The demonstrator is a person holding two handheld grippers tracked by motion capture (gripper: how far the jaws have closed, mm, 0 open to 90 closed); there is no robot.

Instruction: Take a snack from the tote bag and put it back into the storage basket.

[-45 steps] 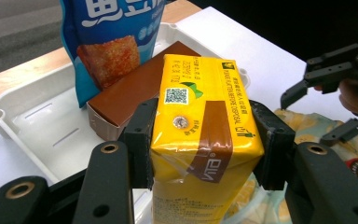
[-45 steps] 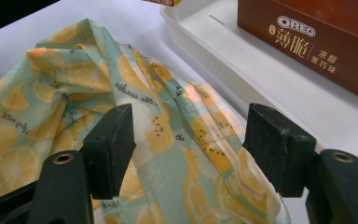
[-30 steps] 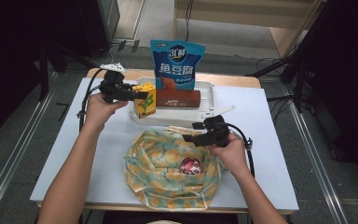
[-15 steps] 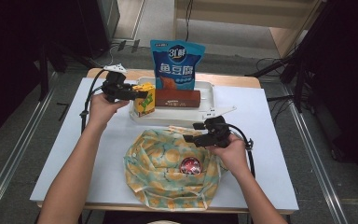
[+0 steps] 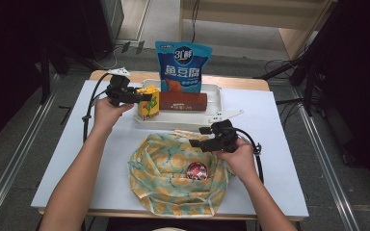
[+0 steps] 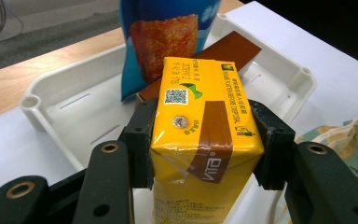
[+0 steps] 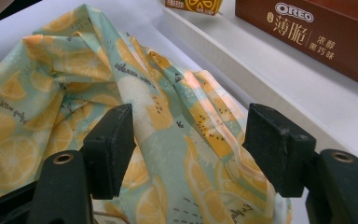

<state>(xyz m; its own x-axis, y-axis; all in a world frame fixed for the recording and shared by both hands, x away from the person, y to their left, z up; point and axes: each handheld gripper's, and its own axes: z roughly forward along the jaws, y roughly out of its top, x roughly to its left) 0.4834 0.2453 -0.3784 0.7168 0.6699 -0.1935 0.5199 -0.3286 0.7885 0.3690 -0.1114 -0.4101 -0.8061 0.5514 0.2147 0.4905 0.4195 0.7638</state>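
White table (image 5: 77, 159) under us, with a white tray (image 5: 221, 103) at its far side. Our left gripper (image 6: 205, 140) clamps a yellow juice carton (image 6: 200, 121) upright at the tray's left end. Our right gripper (image 7: 186, 149) hangs with jaws apart over a lemon-print cloth bag (image 7: 51, 107), its handle between them, unpinched.

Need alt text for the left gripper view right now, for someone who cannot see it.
The left gripper clamps a yellow drink carton between its black jaws, over the white tray. Behind it in the tray are a blue snack bag and a brown box.
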